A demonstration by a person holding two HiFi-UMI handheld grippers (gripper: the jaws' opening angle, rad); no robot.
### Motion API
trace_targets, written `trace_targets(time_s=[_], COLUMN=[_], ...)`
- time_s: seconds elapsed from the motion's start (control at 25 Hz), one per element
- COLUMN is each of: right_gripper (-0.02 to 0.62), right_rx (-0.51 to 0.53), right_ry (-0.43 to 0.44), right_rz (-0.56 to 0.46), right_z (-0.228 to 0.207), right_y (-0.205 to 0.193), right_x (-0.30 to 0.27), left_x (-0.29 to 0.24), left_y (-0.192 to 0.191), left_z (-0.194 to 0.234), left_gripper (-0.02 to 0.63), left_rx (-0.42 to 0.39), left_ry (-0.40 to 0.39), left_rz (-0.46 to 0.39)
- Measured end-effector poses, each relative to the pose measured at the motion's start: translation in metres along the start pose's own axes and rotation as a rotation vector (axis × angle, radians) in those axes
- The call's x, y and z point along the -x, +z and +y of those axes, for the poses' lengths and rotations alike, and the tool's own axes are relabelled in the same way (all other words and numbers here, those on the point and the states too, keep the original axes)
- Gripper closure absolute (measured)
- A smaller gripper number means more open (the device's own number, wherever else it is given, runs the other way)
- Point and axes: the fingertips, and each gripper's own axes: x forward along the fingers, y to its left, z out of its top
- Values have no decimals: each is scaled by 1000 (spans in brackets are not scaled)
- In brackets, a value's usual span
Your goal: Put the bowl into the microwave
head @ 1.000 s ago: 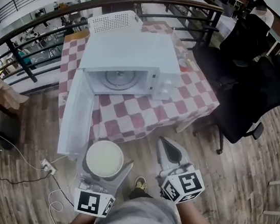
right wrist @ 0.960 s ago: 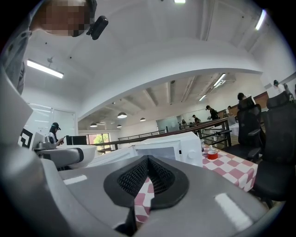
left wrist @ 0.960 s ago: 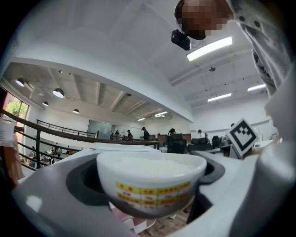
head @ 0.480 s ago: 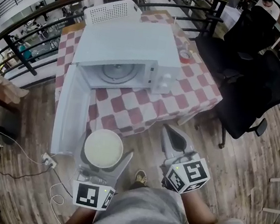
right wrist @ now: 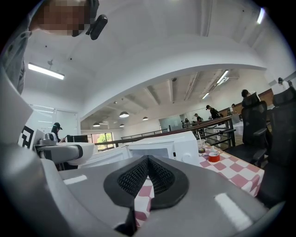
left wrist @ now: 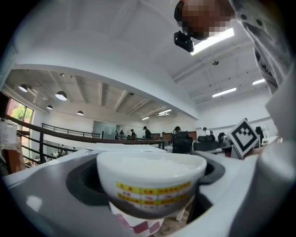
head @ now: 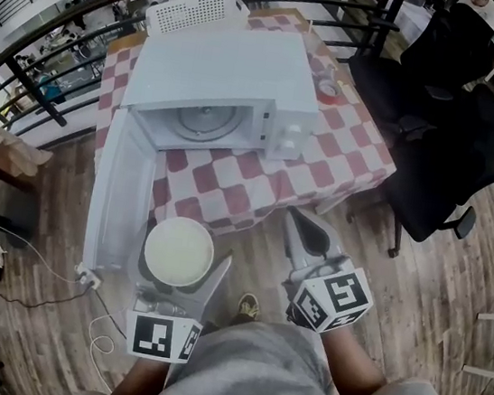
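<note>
A white bowl (head: 179,251) with a yellow band (left wrist: 152,178) sits clamped between the jaws of my left gripper (head: 178,260), held level in front of the table. The white microwave (head: 223,75) stands on the checkered table (head: 325,162), its door (head: 118,192) swung wide to the left and the glass turntable (head: 205,122) visible inside. The bowl is below and left of the cavity, near the door's lower end. My right gripper (head: 310,237) is shut and empty, to the right of the bowl; its view shows the pads (right wrist: 149,176) pressed together.
A red-and-white tape roll (head: 327,90) lies on the table right of the microwave. Black office chairs (head: 454,148) stand at the right. A white chair (head: 198,12) sits behind the table, backed by a dark railing (head: 60,38). A power strip and cables (head: 85,277) lie on the wooden floor.
The view has come closer to the table and microwave. My left gripper with the bowl has shifted slightly left, nearer the open door. The right gripper stays shut.
</note>
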Motion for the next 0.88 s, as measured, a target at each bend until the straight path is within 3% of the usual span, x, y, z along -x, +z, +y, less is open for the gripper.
trace_targets(time_s=[0.88], right_gripper=[603], right_rx=[-11], right_ry=[21], right_rz=[7], right_z=[-7], right_y=[0], right_x=[-14], left_x=[-15], left_y=[2], left_z=[2], left_gripper=[66], left_rx=[-11], left_ry=[11], left_rz=[-2])
